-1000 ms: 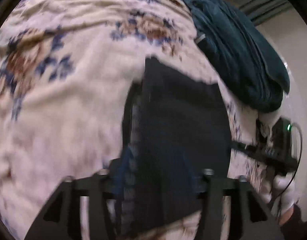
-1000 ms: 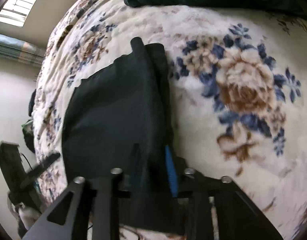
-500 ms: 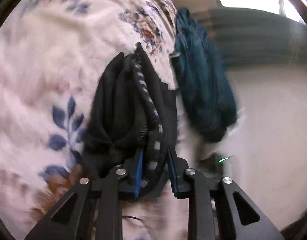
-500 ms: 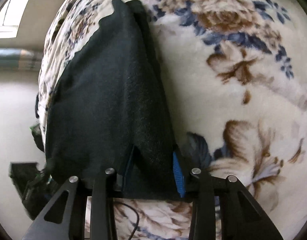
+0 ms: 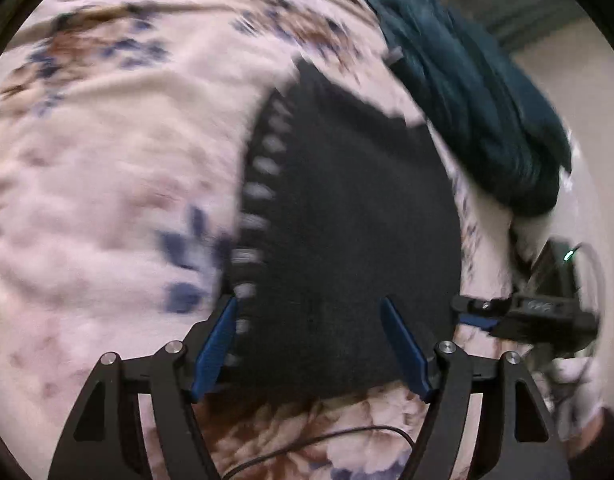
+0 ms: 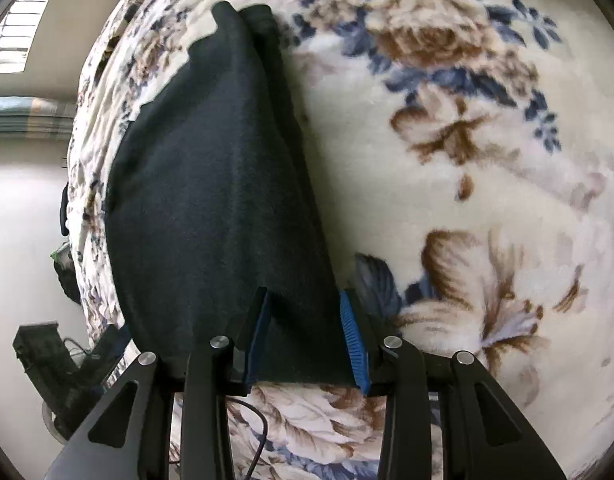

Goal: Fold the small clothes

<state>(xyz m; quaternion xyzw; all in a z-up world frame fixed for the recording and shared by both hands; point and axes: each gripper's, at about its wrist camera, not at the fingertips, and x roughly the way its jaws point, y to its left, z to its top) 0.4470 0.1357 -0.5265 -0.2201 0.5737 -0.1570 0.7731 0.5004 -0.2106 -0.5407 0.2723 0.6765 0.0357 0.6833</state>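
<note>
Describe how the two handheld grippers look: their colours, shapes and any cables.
Both the left gripper and the right gripper have black skeletal frames with triangular cut-outs, silver pivot screws, and blue ribbed pads on two fingers. A thin black cable runs under each.

left claw [image 5: 309,320] opening, black garment [image 5: 347,220] released

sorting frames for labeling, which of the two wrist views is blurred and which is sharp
Left wrist view: motion-smeared, the floral blanket and the black garment edge streaked, only the left gripper crisp. Right wrist view: sharp, garment weave and blanket flowers clear. Both bulge with fisheye distortion toward dark corners.
</note>
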